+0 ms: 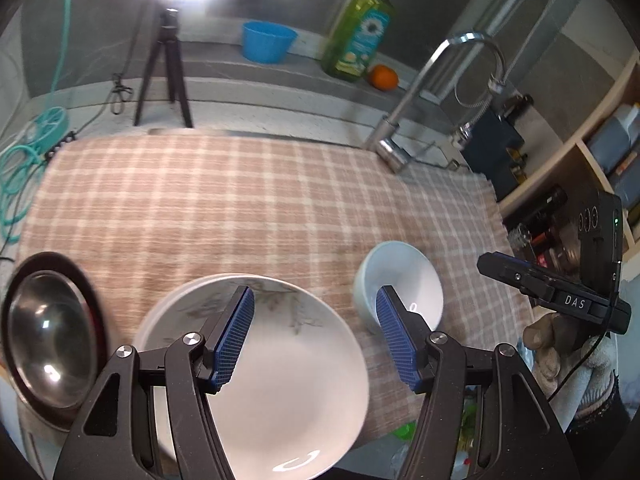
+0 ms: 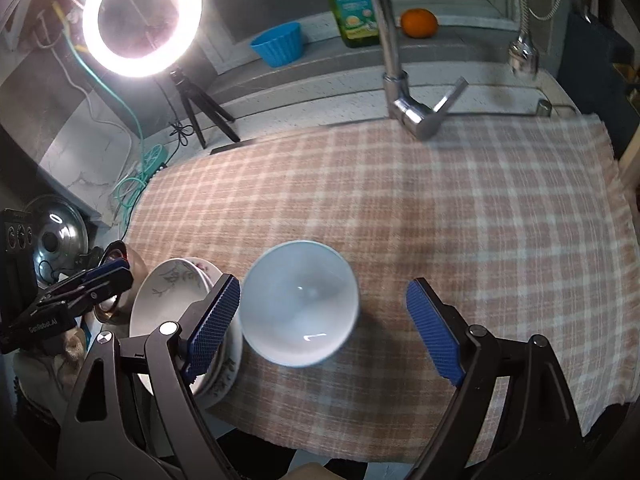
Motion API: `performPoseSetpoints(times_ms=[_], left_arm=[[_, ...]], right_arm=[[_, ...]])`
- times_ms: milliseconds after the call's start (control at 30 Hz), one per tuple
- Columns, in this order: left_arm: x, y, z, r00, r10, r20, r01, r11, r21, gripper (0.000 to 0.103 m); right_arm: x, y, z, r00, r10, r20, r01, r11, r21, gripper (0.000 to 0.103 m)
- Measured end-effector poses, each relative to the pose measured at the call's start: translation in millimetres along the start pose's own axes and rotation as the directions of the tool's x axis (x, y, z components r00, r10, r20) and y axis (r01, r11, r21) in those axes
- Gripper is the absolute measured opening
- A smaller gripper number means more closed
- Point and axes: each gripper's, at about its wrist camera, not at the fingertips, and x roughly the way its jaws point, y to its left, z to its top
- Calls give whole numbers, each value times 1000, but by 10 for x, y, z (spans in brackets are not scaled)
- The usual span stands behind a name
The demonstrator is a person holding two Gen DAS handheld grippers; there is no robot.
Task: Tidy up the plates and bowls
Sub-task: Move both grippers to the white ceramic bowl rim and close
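Note:
A white plate with a faint floral print (image 1: 280,384) lies on the checked cloth (image 1: 240,200) at the near edge, on top of another plate. My left gripper (image 1: 316,294) hovers open over it; one pad is above the plate, the other above the rim of a white bowl (image 1: 408,280). In the right wrist view that bowl (image 2: 300,304) stands upright on the cloth (image 2: 480,220), below and between the wide-open fingers of my right gripper (image 2: 323,286), which do not touch it. The plate stack (image 2: 168,304) is just left of the bowl, with the left gripper (image 2: 116,270) over it.
A steel bowl (image 1: 44,336) sits left of the plates. A faucet (image 2: 404,92) overhangs the cloth's far edge. Behind are a ring light on a tripod (image 2: 140,20), a blue tub (image 2: 278,44), a green soap bottle (image 1: 360,36) and an orange (image 2: 419,22). Shelves (image 1: 592,152) stand at the right.

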Motion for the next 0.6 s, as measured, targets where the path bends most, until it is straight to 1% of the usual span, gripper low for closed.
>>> performPoseSetpoints(times_ms=[133, 233, 300, 400, 467, 500, 567, 600], left_arm=[[273, -212, -9, 999, -7, -53, 10, 999, 52, 63], [418, -271, -19, 996, -21, -91, 26, 998, 54, 61], [506, -324, -12, 994, -19, -108, 27, 997, 72, 60], [612, -380, -11, 991, -13, -132, 26, 995, 94, 53], [682, -387, -2, 988, -15, -151, 30, 995, 98, 44], [717, -389, 5, 987, -12, -160, 28, 995, 100, 42], [772, -382, 13, 985, -10, -174, 27, 995, 95, 40], [799, -371, 16, 983, -12, -181, 28, 996, 89, 39]], right_arm=[[84, -117, -81, 1000, 5, -18, -4, 1000, 23, 88], [145, -154, -116, 1000, 8, -28, -7, 1000, 30, 88], [192, -176, -129, 999, 16, -33, -15, 999, 41, 88], [266, -194, -147, 999, 29, -41, -27, 998, 49, 88], [320, -198, -162, 998, 39, -50, -36, 998, 53, 87], [339, -197, -171, 998, 45, -54, -42, 998, 55, 86], [393, -197, -183, 996, 55, -69, -51, 997, 55, 79], [425, -196, -187, 995, 60, -79, -56, 997, 52, 73]])
